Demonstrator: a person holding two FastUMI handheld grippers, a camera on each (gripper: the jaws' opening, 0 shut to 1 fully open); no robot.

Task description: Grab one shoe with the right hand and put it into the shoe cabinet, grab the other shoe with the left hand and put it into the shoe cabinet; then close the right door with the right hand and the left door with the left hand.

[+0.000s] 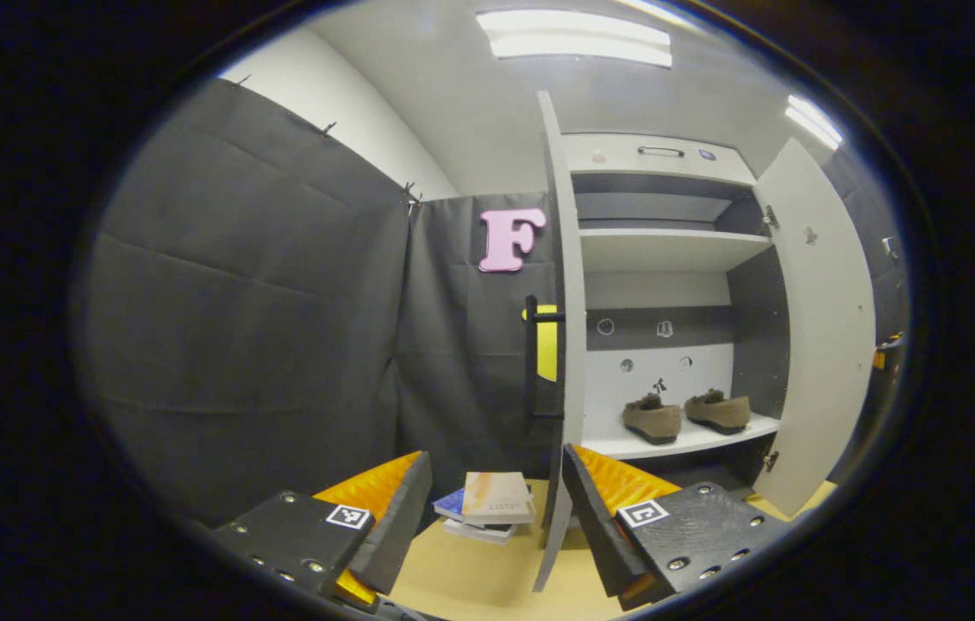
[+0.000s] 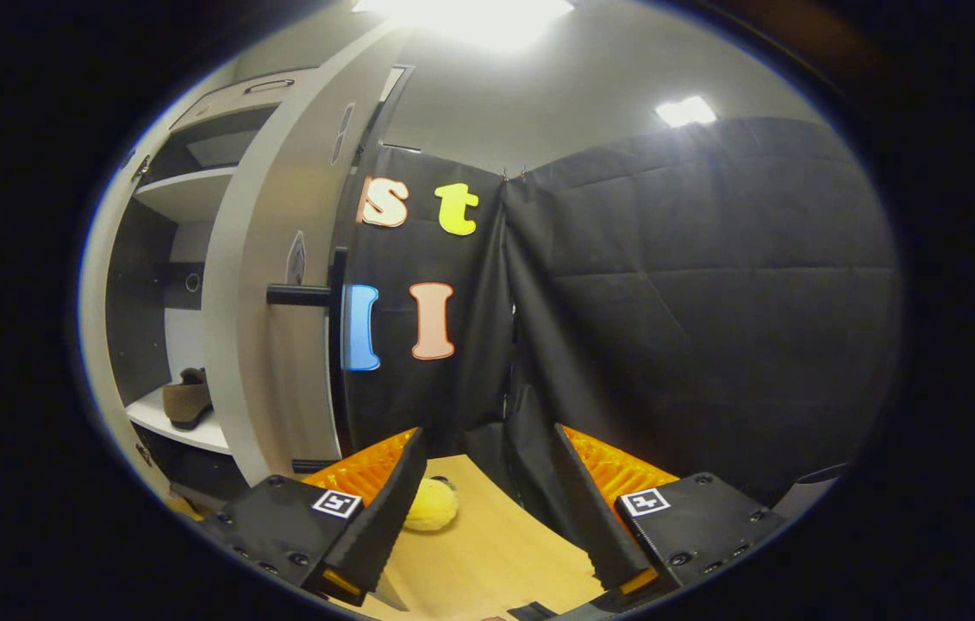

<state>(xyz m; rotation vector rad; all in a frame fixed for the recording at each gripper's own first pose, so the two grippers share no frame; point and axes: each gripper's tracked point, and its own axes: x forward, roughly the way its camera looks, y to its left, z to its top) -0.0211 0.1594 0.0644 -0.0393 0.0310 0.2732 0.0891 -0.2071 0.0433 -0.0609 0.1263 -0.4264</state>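
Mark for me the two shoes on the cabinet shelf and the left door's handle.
Left shoe (image 1: 652,420), left gripper view, on its side.
Right shoe (image 1: 718,410), left gripper view, on its upper.
Left door handle (image 1: 530,358), left gripper view, on the black bar's middle.

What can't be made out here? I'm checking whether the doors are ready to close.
- Right gripper view: the right door covers most of the cabinet, so one shoe shows and only in part.
- Left gripper view: the left door is seen edge-on; its handle is partly hidden behind it.
- Left gripper view: the book stack is partly covered by the left claw.
- Right gripper view: the yellow thing is half hidden by a finger.
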